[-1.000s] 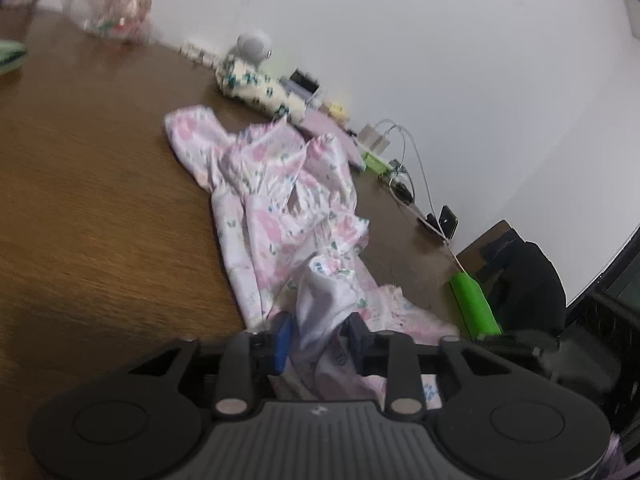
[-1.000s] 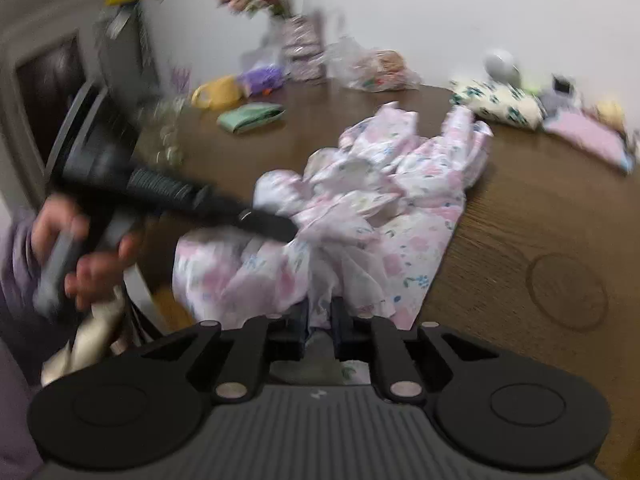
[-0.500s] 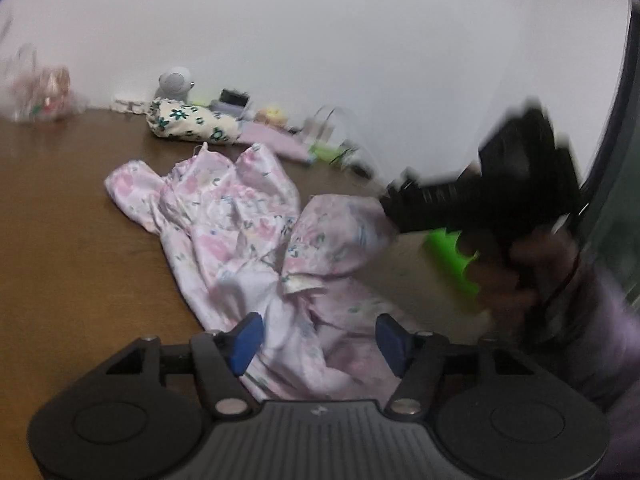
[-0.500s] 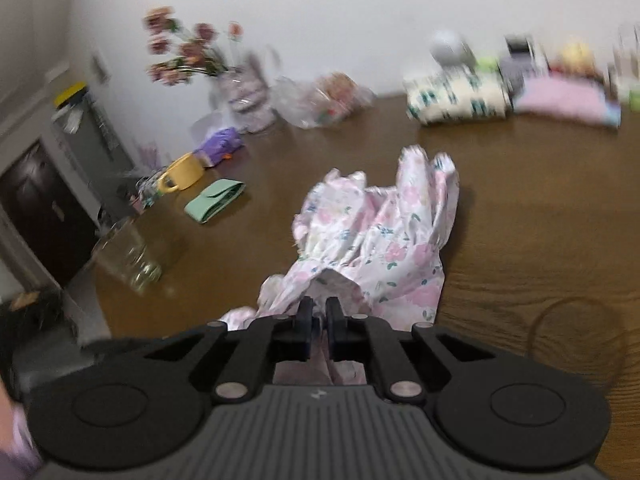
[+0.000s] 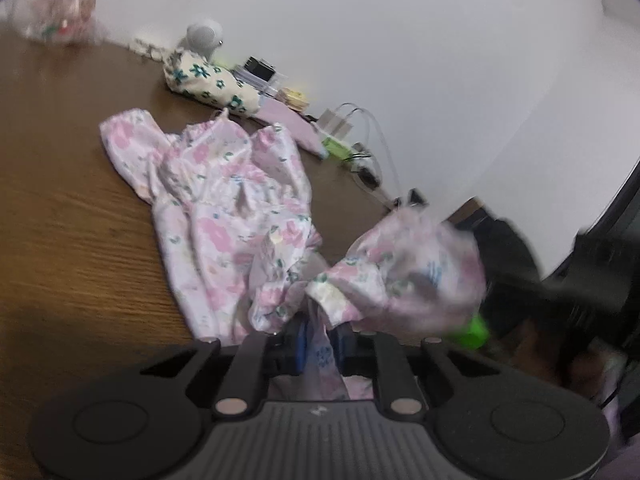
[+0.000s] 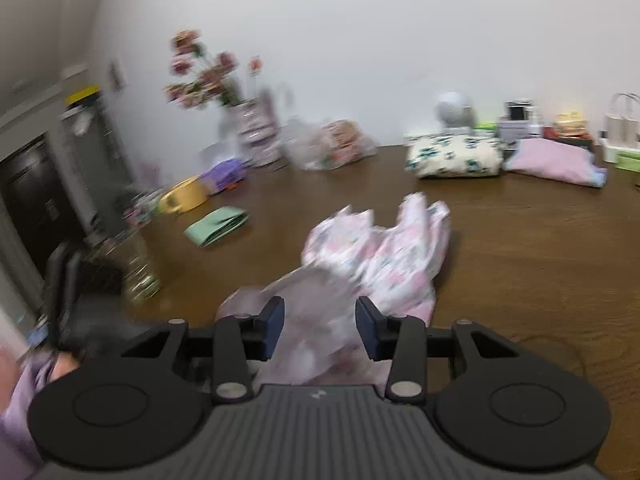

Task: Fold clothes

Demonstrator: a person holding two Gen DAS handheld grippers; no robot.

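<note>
A pink floral garment (image 5: 224, 200) lies crumpled on the brown wooden table (image 5: 60, 200). My left gripper (image 5: 320, 344) is closing, and a strip of the garment's near edge is pinched between its blue pads. To the right a bunched part of the cloth (image 5: 420, 272) hangs blurred in front of the other dark gripper. In the right wrist view the garment (image 6: 384, 256) stretches away from me. My right gripper (image 6: 320, 328) is opening. Cloth lies loose between its pads, which do not press on it.
Along the wall stand a floral pouch (image 6: 452, 156), a folded pink cloth (image 6: 556, 160), a plastic bag (image 6: 336, 148) and a vase of flowers (image 6: 256, 132). A green folded cloth (image 6: 218, 226), a yellow cup (image 6: 184, 200) and a glass jar (image 6: 136, 268) sit left. A purple sleeve (image 6: 20, 396) shows lower left.
The left jaws spread wide, then came together on the cloth's edge. The right jaws, pinched shut on the fabric before, have parted and the cloth now lies loose between them.
</note>
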